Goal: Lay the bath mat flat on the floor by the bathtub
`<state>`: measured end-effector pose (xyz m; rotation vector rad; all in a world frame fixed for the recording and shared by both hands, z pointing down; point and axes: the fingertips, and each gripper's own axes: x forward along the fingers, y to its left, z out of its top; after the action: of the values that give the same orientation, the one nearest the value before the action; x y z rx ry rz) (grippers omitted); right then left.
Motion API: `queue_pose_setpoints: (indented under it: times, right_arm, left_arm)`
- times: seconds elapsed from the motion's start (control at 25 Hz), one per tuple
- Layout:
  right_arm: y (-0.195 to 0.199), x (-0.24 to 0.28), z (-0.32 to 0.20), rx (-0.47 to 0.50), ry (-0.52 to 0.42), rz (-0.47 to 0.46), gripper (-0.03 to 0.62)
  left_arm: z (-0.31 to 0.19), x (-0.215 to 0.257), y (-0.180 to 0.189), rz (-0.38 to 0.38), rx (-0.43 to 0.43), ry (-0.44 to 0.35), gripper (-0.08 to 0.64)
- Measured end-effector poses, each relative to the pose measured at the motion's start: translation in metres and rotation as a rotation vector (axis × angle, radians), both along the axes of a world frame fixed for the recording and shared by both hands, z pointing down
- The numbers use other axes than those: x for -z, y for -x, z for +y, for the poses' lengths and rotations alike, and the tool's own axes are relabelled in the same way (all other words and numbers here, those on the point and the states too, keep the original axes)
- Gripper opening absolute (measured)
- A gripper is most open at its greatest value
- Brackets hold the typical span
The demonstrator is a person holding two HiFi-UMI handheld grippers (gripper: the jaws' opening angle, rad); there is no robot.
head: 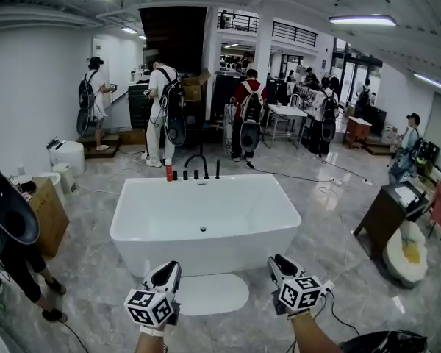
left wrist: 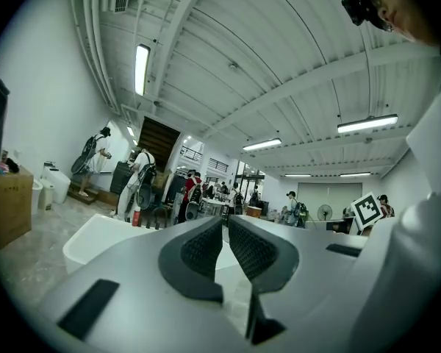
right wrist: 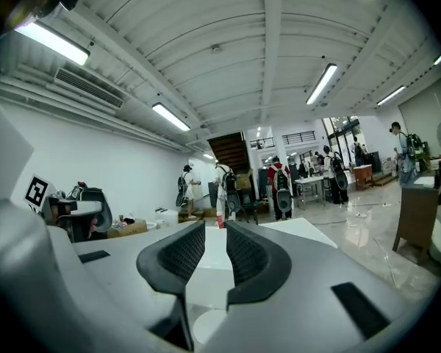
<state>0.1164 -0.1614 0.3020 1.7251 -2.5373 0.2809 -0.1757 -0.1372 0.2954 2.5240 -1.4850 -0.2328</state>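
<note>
Head view: the mat (head: 209,294) lies at bottom centre, a white oval on the floor just before the tub (head: 206,223), between my left gripper (head: 167,271) and right gripper (head: 278,265). It looks flat already, and probably soft and light. I'd pinch its rim.

Left gripper view: jaws narrow, empty.

Right gripper view: jaws narrow, empty.

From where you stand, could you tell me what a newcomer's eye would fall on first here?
The white bathtub fills the middle of the floor, with a pale oval bath mat lying flat just in front of it. The left gripper and right gripper hover empty either side of the mat, and people with backpacks work behind.
</note>
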Motion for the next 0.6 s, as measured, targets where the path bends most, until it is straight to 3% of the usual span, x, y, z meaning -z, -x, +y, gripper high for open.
queue_pose_setpoints:
  times: [0.4,0.6]
  right_arm:
    - [-0.070,0.016,-0.004,-0.039,-0.037,-0.038,0.114]
    - [-0.084,0.014,-0.004,-0.030,-0.024,-0.054,0.110]
  left_arm:
    - [-0.018,0.030,-0.056,-0.055,0.028,-0.039,0.041]
    - [-0.020,0.023,-0.056,-0.068,0.079,-0.014,0.040]
